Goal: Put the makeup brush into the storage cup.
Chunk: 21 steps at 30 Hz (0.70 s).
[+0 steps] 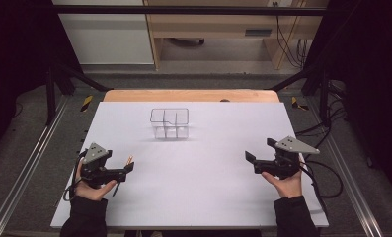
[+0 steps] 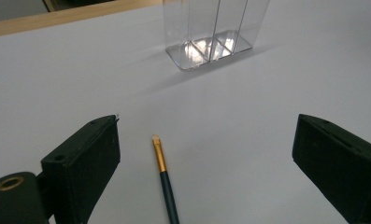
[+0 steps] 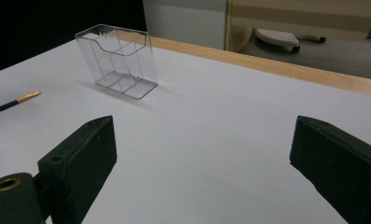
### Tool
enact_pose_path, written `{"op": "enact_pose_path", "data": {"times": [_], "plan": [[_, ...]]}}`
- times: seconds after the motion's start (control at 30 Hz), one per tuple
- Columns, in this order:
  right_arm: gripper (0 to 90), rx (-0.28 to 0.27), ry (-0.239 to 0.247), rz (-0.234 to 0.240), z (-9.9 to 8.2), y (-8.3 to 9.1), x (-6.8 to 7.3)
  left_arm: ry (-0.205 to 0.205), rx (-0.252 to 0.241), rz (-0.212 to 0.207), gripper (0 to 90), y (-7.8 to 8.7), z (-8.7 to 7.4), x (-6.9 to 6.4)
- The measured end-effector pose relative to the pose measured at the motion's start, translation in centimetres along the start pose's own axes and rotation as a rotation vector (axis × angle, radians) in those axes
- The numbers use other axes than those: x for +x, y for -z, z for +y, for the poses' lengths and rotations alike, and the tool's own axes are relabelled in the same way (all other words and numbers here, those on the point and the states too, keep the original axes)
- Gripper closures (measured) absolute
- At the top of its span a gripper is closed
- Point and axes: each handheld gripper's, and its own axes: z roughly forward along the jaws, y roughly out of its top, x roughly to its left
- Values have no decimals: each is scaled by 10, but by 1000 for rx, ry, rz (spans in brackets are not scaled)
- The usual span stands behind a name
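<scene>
A thin brush (image 2: 160, 161) with a gold ferrule and a dark green handle lies flat on the white board (image 1: 208, 168). It lies between the wide-apart jaws of my left gripper (image 2: 208, 137), nearer the left jaw and touching neither. From above, the left gripper (image 1: 119, 165) hovers over the brush (image 1: 129, 160) at the board's near left. A clear plastic holder (image 1: 170, 123) with several compartments stands empty at the middle back. My right gripper (image 1: 260, 150) is open and empty at the near right, well away from the holder (image 3: 117, 60).
A wooden table edge (image 1: 191, 95) runs behind the board. Black frame bars and cables flank both sides, and a wooden desk (image 1: 218, 29) stands on the floor beyond. The brush (image 3: 12, 103) lies far left in the right gripper view.
</scene>
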Motion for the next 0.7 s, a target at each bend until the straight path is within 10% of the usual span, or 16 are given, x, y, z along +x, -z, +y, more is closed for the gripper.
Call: {"op": "enact_pose_path", "data": {"times": [0.7], "plan": [[80,38,2,3,-3,-5,3,-8,232,74,208,-25,-15,13]]}}
